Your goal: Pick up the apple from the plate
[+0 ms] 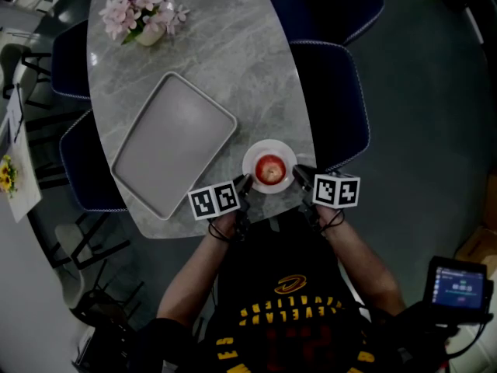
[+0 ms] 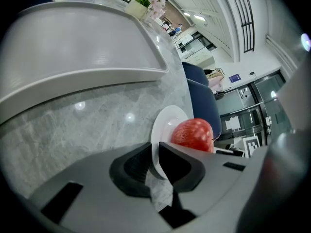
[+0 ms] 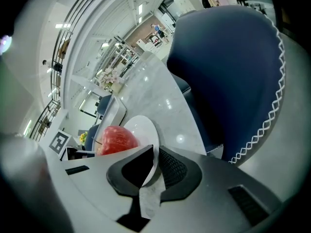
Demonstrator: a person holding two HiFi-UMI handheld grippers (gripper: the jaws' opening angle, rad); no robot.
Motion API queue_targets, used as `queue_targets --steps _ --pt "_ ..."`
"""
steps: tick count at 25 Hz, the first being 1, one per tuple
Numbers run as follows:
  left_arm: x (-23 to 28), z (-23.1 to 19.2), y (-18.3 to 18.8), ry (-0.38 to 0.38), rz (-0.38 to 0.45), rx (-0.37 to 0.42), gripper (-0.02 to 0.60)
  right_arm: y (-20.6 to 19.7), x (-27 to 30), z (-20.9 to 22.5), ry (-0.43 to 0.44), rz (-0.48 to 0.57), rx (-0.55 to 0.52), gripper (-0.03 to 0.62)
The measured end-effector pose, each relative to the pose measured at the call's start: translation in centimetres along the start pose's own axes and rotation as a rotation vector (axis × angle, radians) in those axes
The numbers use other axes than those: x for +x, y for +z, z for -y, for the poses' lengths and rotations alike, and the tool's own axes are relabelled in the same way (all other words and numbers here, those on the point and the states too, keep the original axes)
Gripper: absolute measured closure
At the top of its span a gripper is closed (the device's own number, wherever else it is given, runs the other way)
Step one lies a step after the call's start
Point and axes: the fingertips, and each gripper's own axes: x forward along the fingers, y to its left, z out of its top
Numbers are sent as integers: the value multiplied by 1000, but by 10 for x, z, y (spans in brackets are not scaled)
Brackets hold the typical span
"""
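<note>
Both my left gripper (image 2: 154, 160) and right gripper (image 3: 156, 168) are clamping opposite rims of the white plate (image 1: 272, 144), with the red apple (image 1: 269, 169) sitting loose at its centre. I'm judging it firm, smooth and prone to rolling, wanting a hold across its middle; the grey tray (image 1: 175, 142) is lying just beside, not obstructing

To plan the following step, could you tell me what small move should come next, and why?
Probably raise both grippers together, slowly and evenly. The left gripper and the right gripper are each shut on opposite sides of the white plate at its rim, and the red apple sits loose in the middle, so a level lift should keep it from rolling.
</note>
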Motion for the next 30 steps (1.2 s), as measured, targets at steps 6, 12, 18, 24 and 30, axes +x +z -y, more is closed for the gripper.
queue_targets --steps 6,12,18,24,30 --pt "1 -2 1 -6 54 -21 538 -1 2 1 -2 5 -25 553" --pt "-2 -7 4 -11 80 -48 538 1 2 3 -7 9 -38 553" --pt "-8 -10 9 6 115 -25 538 10 -5 9 -55 48 -114 553" --pt "-27 -1 31 45 244 113 538 40 -24 -10 -62 193 -287 553" --pt "-54 22 50 60 371 260 538 60 -48 -50 9 320 -419 553"
